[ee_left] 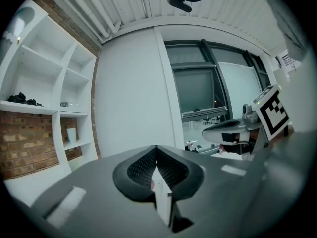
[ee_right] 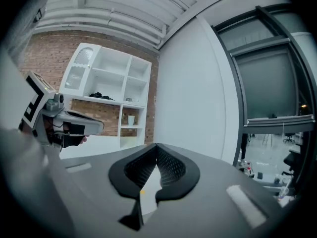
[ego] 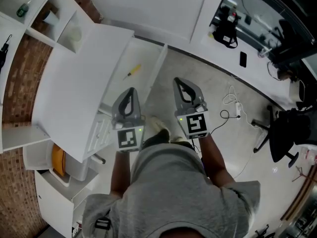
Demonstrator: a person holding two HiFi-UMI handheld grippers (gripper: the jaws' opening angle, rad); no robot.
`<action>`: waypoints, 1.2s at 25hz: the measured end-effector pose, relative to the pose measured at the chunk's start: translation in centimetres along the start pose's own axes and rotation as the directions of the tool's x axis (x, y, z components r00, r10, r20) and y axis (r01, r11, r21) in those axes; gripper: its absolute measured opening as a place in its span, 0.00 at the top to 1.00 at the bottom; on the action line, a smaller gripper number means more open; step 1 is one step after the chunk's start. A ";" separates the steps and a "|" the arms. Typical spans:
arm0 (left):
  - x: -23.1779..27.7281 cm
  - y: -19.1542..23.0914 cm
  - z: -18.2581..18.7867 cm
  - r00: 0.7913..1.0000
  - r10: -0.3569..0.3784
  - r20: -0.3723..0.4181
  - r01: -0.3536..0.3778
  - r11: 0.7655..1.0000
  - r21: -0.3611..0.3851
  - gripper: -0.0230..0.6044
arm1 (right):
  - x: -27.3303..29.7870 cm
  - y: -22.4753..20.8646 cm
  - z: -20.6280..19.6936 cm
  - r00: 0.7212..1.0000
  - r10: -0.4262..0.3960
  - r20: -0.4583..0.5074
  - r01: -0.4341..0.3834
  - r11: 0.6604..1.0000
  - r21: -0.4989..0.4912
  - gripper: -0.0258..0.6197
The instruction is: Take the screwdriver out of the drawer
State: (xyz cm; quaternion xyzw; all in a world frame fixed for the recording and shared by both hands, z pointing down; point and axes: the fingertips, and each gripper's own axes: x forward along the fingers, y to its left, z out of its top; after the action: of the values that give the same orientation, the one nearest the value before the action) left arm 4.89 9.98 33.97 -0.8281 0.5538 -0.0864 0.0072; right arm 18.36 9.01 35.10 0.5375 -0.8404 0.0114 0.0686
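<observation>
Brick wall [ee_right: 49, 58] was noted behind white shelves [ee_right: 106, 100]. A plain white wall [ee_left: 129, 93] adjoined dark-framed windows [ee_left: 198, 88]. The ceiling [ee_left: 124, 4] was white and slatted. The floor [ego: 198, 78] was pale, with a white cable [ego: 232, 99] lying loose near a black office chair [ego: 285, 133].

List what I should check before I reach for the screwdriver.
1. Drawer open: ok.
2. Screwdriver lies uncovered in the drawer: ok.
3. Right gripper jaws apart for the grasp: not ok, they are together.
4. Left gripper empty: ok, jaws together on nothing.
5. Right gripper above the drawer: not ok, it is beside it.
</observation>
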 end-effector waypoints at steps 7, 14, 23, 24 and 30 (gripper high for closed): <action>2.0 4.8 -0.5 1.000 0.010 0.014 -0.010 1.000 -0.007 0.94 | 4.8 1.8 0.9 1.000 0.006 0.009 -0.006 1.000 -0.010 0.96; 2.4 8.0 -0.2 0.999 0.042 0.034 -0.041 0.999 -0.026 0.94 | 7.6 3.1 1.7 1.000 0.028 0.006 -0.028 0.999 -0.036 0.96; 2.0 11.2 -0.6 0.990 0.141 0.027 -0.140 0.989 -0.051 0.94 | 11.2 4.9 2.3 0.992 0.123 0.007 -0.122 0.991 -0.059 0.96; 2.1 11.5 -0.7 0.988 0.155 0.025 -0.153 0.987 -0.052 0.94 | 11.6 4.9 2.0 0.990 0.138 -0.003 -0.138 0.988 -0.063 0.96; 3.0 13.0 -1.4 0.963 0.269 -0.004 -0.269 0.960 -0.076 0.94 | 15.5 4.9 2.4 0.968 0.250 0.000 -0.249 0.965 -0.082 0.96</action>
State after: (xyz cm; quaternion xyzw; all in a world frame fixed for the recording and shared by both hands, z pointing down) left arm -6.13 2.28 34.32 -0.7452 0.6640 -0.0610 -0.0111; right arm 7.32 -3.14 34.99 0.4243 -0.9014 -0.0172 0.0841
